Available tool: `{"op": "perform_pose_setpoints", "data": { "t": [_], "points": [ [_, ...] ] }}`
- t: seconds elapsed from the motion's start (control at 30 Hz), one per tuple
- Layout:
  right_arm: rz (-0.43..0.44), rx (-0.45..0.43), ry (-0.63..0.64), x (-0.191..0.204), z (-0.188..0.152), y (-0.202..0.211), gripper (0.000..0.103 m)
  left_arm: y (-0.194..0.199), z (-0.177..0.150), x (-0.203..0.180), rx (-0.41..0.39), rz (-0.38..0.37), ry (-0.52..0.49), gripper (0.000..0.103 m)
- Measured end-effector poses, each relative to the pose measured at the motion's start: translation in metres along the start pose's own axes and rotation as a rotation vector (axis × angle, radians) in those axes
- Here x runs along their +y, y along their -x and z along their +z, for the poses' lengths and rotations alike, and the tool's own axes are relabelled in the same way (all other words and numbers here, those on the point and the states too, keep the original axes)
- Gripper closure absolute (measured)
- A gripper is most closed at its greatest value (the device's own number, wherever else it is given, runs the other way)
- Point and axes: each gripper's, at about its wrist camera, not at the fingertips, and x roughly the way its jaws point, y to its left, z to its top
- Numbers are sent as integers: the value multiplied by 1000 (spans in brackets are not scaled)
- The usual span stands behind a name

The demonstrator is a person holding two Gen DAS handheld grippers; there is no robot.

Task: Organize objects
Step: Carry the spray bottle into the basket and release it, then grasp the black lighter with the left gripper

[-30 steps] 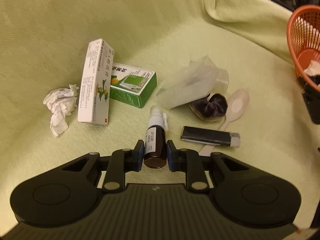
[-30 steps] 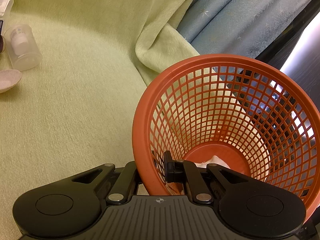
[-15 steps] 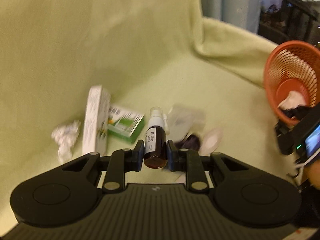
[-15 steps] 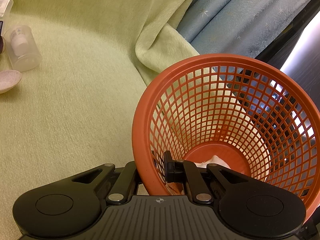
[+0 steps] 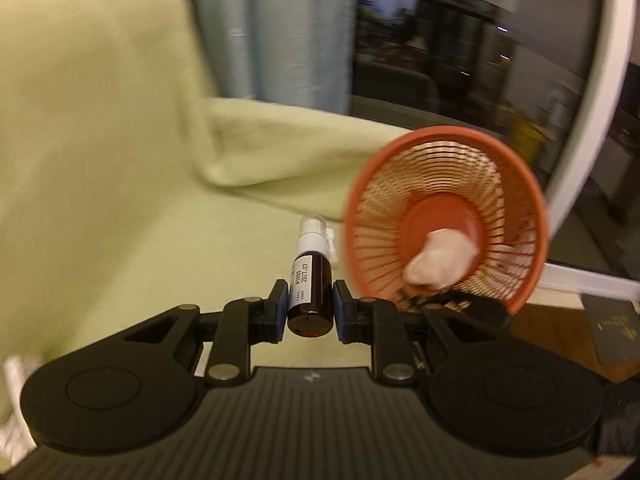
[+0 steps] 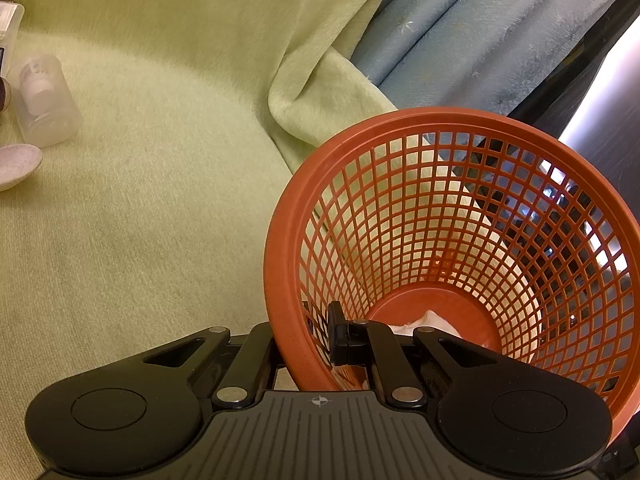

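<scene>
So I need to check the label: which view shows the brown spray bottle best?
The left wrist view: the brown spray bottle sits clamped in the left gripper, label facing the camera, beside the orange basket. The right wrist view shows none of it.

Beside the orange basket [image 6: 440, 140], the spoon [image 6: 16, 164] is cut off by the frame edge; the white wad [image 5: 440, 256] inside is blurred, perhaps tissue.
</scene>
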Motion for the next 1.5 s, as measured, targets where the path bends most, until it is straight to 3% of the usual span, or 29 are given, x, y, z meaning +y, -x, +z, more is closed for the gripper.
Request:
{"op": "perform_pose_setpoints", "data": {
  "t": [0.33,0.47,0.6,0.73,0.93,1.1,1.27,1.37,1.43,1.5],
  "points": [
    [2,0,-2,1,0,1,100,-65,36,-55,45,-168,-122,84],
    [2,-1,-8,0,1,1,100,-89,45,-65,51,-200,-123,82],
    [7,2,-6,0,2,-1,99,-85,52,-61,26,-178,-96,79],
    [9,2,-11,0,3,-1,99,-61,44,-38,3,-98,-60,79],
    [12,2,-16,-1,5,-2,99,-12,10,30,-15,93,97,77],
    [13,3,-20,-3,3,0,99,25,-34,84,33,274,191,75],
    [12,2,-19,-3,3,0,99,44,-84,106,101,374,274,70],
    [13,3,-18,-3,3,1,99,43,-112,104,137,377,321,50],
    [12,3,-19,-4,2,2,99,38,-128,100,152,360,329,25],
    [12,3,-19,-4,2,2,99,31,-140,95,161,331,312,14]
  ]
}}
